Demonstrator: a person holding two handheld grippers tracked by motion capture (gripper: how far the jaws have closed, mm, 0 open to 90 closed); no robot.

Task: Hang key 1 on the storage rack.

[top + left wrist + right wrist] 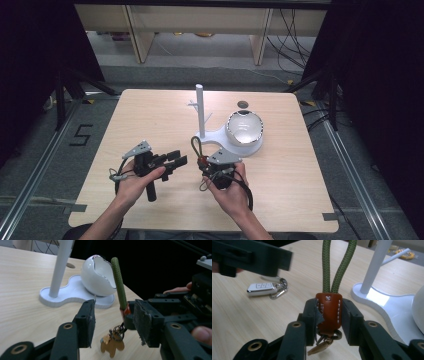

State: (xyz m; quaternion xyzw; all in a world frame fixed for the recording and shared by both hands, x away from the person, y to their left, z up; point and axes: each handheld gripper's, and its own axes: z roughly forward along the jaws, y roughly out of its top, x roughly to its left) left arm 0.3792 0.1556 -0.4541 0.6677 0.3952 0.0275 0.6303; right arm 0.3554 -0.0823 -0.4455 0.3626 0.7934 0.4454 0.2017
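Dark curtains are hemming in a pale wooden table point(150, 115) in the high view, with a white stand point(200, 107) and its egg-shaped bowl point(245, 127) sitting on a shared base near the far middle. The person's left gripper point(172, 161) is hovering with its jaws apart and empty, while the right gripper point(206, 161) is pinching a keychain whose green cord loop point(196, 145) is poking up just short of the stand's base. The stand's thin pegs look like the likely target, so a loop that is flopping sideways could miss a peg or nudge the light stand over.

From the left gripper view, the left gripper point(113, 317) is gaping open, and the cord loop point(118, 282) is rising between its jaws without touching either pad. Below it a gingerbread-shaped charm point(111, 346) is dangling, and it could snag on a jaw if the left one closes carelessly.

Along the right gripper view, the right gripper point(329, 312) is squeezing the keychain's brown leather tab point(329, 312) between both pads. The grip is sitting low on the tab, so the cord above is standing free and may sway or twist out of line. A car key fob point(262, 288) is lying on the table well apart, to the left.
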